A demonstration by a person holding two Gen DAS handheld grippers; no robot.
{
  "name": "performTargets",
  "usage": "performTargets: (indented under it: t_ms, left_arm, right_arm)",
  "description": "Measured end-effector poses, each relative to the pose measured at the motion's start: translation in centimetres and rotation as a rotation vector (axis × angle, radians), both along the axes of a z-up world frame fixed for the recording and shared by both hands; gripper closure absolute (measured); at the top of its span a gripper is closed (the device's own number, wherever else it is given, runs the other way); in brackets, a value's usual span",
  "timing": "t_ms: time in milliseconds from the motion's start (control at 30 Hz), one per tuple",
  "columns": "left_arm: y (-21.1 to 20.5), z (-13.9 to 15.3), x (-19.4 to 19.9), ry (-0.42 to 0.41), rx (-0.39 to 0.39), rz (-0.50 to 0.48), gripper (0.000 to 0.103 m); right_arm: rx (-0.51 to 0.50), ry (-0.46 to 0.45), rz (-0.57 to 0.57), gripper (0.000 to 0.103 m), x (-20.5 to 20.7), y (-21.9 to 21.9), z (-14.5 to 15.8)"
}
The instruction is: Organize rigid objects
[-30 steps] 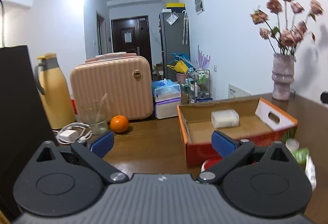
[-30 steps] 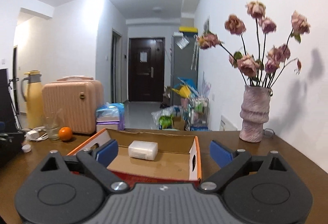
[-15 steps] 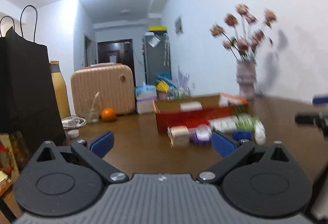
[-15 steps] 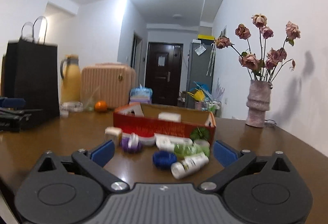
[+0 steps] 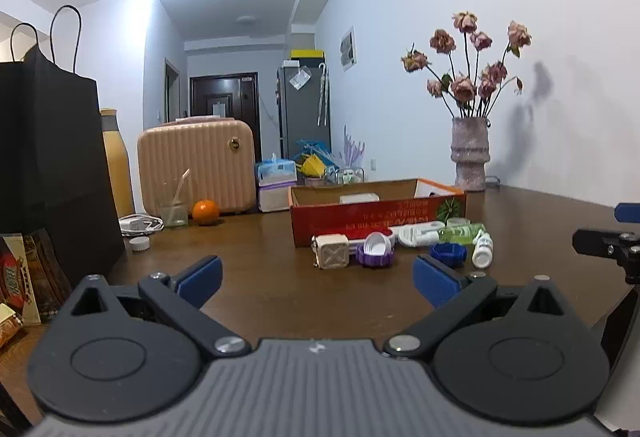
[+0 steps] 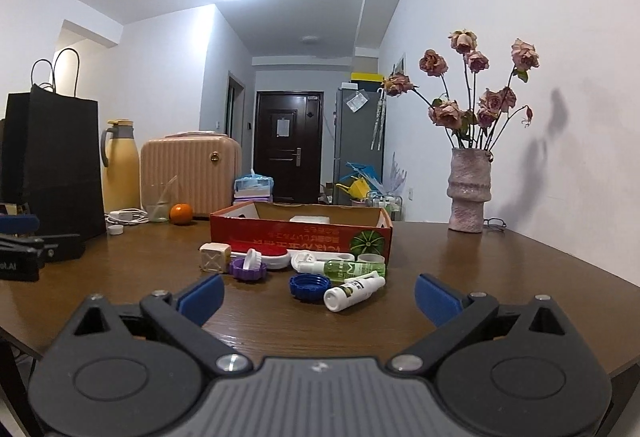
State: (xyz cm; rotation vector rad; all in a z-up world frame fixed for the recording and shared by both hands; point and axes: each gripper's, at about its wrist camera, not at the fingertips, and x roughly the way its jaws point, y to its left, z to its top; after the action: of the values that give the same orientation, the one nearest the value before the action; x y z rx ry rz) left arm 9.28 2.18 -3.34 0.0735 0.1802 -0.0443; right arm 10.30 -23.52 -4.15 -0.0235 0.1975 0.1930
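A red cardboard box stands open on the brown table with a white block inside. In front of it lie small items: a beige cube, a purple lid with a white cap, a blue cap, a white bottle, a green bottle and a white tube. My left gripper is open and empty, well short of them. My right gripper is open and empty, just short of the blue cap.
A black paper bag, a yellow flask, a pink case, a glass, an orange, a white charger and a vase of dried roses stand around the table. The right gripper shows at the right edge of the left wrist view.
Both grippers have pulled back from over the box toward the table's near side. The small items in front of the box have come into view. Both stay open.
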Motion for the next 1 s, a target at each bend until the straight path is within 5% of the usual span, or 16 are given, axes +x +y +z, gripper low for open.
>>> performTargets:
  t_ms: [333,467,700,800,933,1000]
  left_arm:
    - [-2.1,-0.3,5.5,0.045,0.039,-0.049,0.000]
    - [-2.2,0.0,10.2,0.118,-0.041,-0.120,0.003]
    - [-4.3,-0.3,18.9,0.156,-0.032,-0.135,0.029]
    - [-5.3,-0.6,22.4,0.204,-0.025,-0.136,0.038]
    - [-6.3,-1.6,25.5,0.298,-0.043,-0.142,0.067]
    - [-6.6,-2.1,26.6,0.340,-0.069,-0.147,0.070]
  right_arm:
    - [-0.026,0.094,0.042,0.013,6.2,1.0,-1.1]
    - [-0.046,0.148,0.091,0.019,10.6,1.2,-0.8]
    - [-0.110,0.241,0.167,0.029,19.4,2.5,-1.4]
    - [-0.115,0.269,0.188,0.034,22.1,2.9,-2.0]
    - [-0.142,0.337,0.215,0.044,24.3,3.5,-3.0]
    - [-0.147,0.360,0.222,0.045,24.9,3.6,-3.4]
